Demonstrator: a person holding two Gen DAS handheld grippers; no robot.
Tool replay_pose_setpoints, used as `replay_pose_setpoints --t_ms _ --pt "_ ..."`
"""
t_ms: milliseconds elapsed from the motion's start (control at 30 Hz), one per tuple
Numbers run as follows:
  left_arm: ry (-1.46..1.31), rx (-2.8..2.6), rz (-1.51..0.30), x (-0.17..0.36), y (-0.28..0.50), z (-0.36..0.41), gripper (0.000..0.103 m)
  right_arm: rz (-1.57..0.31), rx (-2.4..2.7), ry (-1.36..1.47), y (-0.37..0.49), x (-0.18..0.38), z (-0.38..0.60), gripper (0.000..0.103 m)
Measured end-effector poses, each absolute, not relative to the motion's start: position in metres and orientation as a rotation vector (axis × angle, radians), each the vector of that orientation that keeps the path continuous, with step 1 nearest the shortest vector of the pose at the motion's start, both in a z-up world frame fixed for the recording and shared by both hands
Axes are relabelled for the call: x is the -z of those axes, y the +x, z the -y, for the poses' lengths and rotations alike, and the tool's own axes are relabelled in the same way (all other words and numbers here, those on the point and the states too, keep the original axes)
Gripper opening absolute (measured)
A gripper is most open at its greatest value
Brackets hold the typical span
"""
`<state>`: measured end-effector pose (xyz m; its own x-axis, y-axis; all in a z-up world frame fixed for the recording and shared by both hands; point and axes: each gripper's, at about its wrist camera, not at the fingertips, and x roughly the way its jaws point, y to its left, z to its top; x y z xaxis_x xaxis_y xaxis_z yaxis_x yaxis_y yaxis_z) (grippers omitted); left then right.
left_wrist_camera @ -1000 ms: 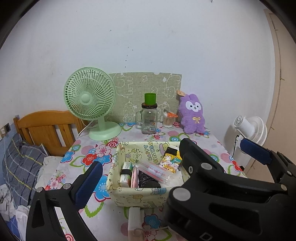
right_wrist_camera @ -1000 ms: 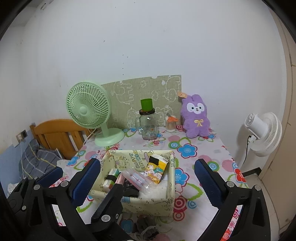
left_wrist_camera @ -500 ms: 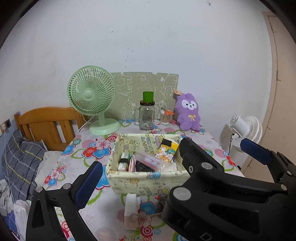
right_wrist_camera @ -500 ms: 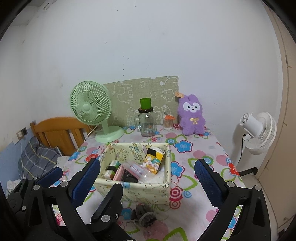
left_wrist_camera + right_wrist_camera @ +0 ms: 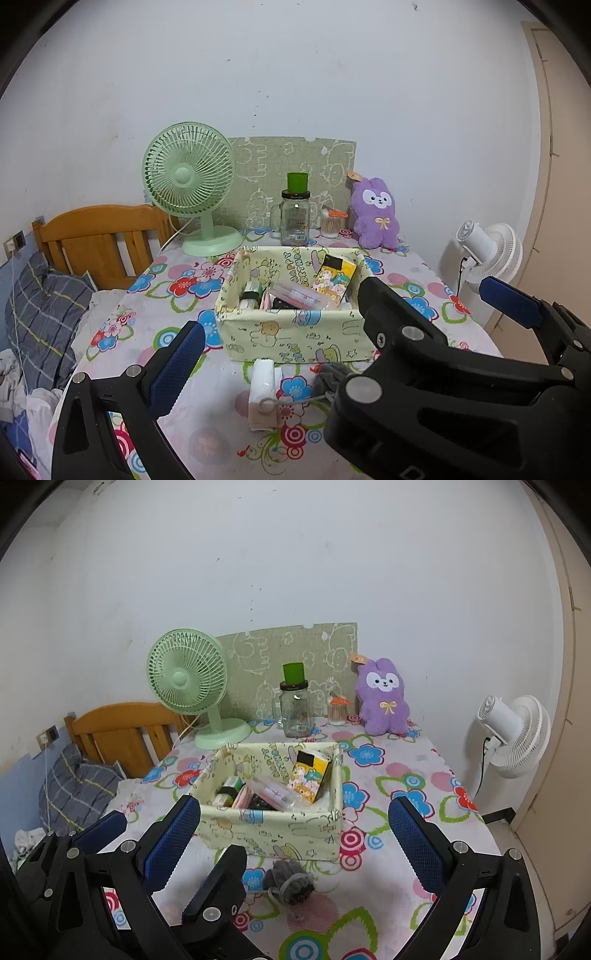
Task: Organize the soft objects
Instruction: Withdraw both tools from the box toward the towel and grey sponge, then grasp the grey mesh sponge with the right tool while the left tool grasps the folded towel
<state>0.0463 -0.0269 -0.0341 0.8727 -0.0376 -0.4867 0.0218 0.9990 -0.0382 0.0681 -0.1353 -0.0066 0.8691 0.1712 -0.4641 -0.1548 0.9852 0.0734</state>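
Note:
A grey drawstring pouch lies on the flowered tablecloth just in front of the pale fabric basket. In the left wrist view the pouch is partly hidden behind a black gripper finger. Beside it lies a white soft packet. A purple plush rabbit sits upright at the back by the wall, also seen in the right wrist view. My left gripper is open above the packet. My right gripper is open above the pouch. The two grippers overlap side by side, holding nothing.
The basket holds a picture box, pens and small bottles. A green fan, a glass jar and a cotton-swab jar stand at the back. A white fan stands off the right edge, a wooden headboard on the left.
Both grippers have drawn back from the basket, which now looks farther off. The white packet and grey pouch have come into view in front of it. Both grippers remain open.

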Motion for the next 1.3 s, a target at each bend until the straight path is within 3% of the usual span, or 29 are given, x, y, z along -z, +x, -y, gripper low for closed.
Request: replay_pose_setpoints --t_ms 1300 --pt "-0.048 0.060 -0.665 0.122 0.053 0.019 0.102 -0.634 -0.203 0.057 0.071 0.098 0.131 0.103"
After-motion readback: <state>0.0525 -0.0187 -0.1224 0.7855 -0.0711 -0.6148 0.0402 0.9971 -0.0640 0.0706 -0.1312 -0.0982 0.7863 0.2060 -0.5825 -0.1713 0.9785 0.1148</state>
